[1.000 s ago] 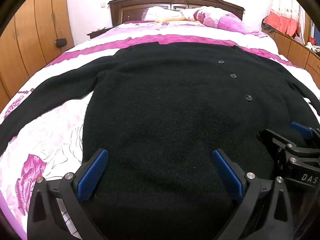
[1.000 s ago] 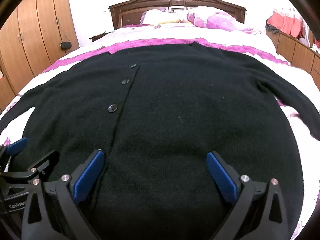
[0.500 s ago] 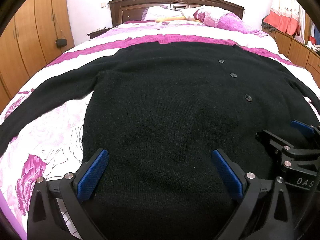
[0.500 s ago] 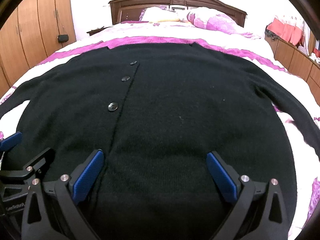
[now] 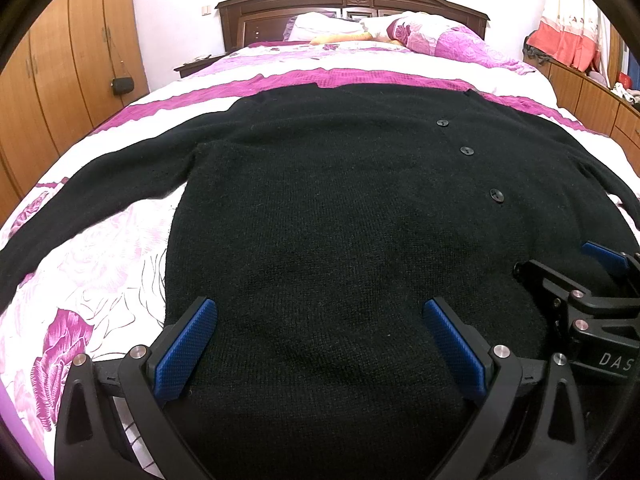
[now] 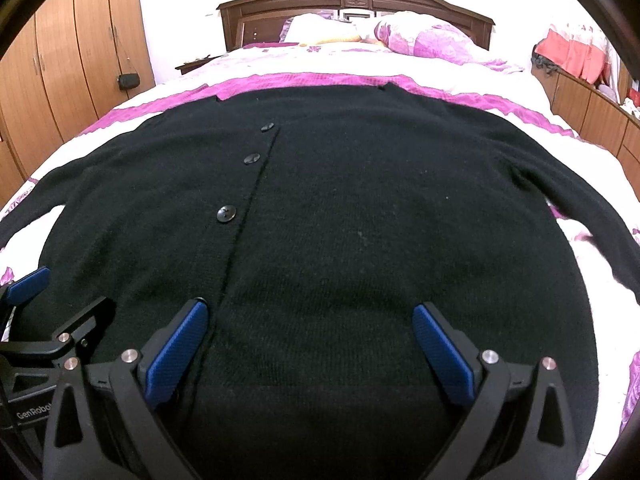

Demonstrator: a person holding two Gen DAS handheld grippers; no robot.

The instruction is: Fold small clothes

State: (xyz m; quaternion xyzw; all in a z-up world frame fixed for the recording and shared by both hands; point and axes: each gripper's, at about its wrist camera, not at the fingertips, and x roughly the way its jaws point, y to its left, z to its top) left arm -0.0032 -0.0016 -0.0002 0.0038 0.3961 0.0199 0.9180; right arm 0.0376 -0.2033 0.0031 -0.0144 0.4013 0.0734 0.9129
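Left wrist view: the left gripper (image 5: pixel 320 320) hangs over the near hem of the black cardigan (image 5: pixel 340 220), jaws spread wide and holding nothing; knit fills the gap between them. The garment lies flat on the floral bedspread (image 5: pixel 100 260), its left sleeve (image 5: pixel 100 184) stretched out beyond the left jaw, presumably laid out ready for folding.

Right wrist view: the right gripper (image 6: pixel 310 334), jaws likewise spread and empty, straddles the hem; the button placket (image 6: pixel 248 208) runs forward from its left jaw.
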